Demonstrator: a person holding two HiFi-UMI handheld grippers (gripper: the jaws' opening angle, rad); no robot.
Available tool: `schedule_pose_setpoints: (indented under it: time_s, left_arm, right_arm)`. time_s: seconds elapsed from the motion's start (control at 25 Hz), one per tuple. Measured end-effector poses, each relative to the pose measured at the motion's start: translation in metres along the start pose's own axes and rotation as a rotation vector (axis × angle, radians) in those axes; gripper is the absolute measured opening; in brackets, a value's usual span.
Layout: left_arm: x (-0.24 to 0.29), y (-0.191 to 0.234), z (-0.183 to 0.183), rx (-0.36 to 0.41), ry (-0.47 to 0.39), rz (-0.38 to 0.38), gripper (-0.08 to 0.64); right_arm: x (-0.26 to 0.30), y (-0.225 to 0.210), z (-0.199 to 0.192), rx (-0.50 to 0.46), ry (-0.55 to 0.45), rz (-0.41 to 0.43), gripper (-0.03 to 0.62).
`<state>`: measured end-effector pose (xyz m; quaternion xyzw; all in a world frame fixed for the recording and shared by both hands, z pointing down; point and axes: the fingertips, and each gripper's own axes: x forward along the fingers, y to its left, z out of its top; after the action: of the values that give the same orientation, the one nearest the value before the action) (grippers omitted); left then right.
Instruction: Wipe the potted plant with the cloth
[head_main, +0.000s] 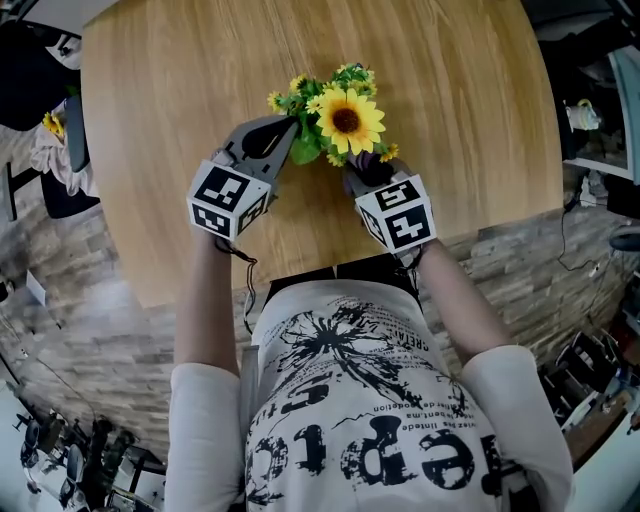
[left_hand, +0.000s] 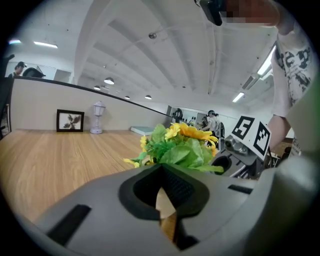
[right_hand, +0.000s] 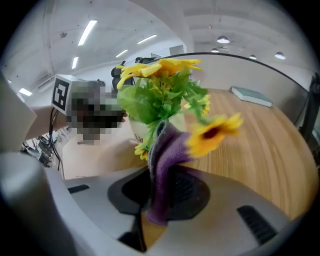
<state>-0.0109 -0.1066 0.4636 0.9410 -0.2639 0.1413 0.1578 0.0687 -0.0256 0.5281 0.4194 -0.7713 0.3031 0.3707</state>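
A potted plant (head_main: 340, 118) with a large sunflower and green leaves stands on the round wooden table (head_main: 170, 110), just ahead of both grippers. My left gripper (head_main: 288, 128) is shut, with its tip against the leaves on the plant's left side and nothing visible between its jaws (left_hand: 162, 172). My right gripper (head_main: 362, 166) comes in from the near right, shut on a purple cloth (right_hand: 161, 165). The cloth stands up from the jaws and lies against the foliage and the white pot (right_hand: 142, 129). A small sunflower (right_hand: 214, 133) droops over the cloth.
At the far side of the table stand a small framed picture (left_hand: 70, 120) and a white lantern ornament (left_hand: 98, 117), and a flat book (right_hand: 251, 96) lies there. The table's near edge runs just under my grippers' marker cubes (head_main: 222, 198).
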Motion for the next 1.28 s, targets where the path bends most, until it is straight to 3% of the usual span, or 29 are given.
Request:
schedule_pose_setpoints:
  time_s: [0.16, 0.76, 1.28]
  left_arm:
    - [0.0, -0.001, 0.0, 0.008, 0.0, -0.015, 0.002]
    - [-0.005, -0.006, 0.0, 0.031, -0.038, -0.046, 0.002]
    - [-0.005, -0.004, 0.001, -0.04, -0.06, -0.031, 0.002]
  right_arm:
    - [0.003, 0.017, -0.002, 0.049, 0.006, 0.045, 0.075]
    - [0.03, 0.072, 0.015, 0.011, 0.032, 0.216, 0.078]
    - [0.034, 0.102, 0.035, 0.006, 0.036, 0.295, 0.077]
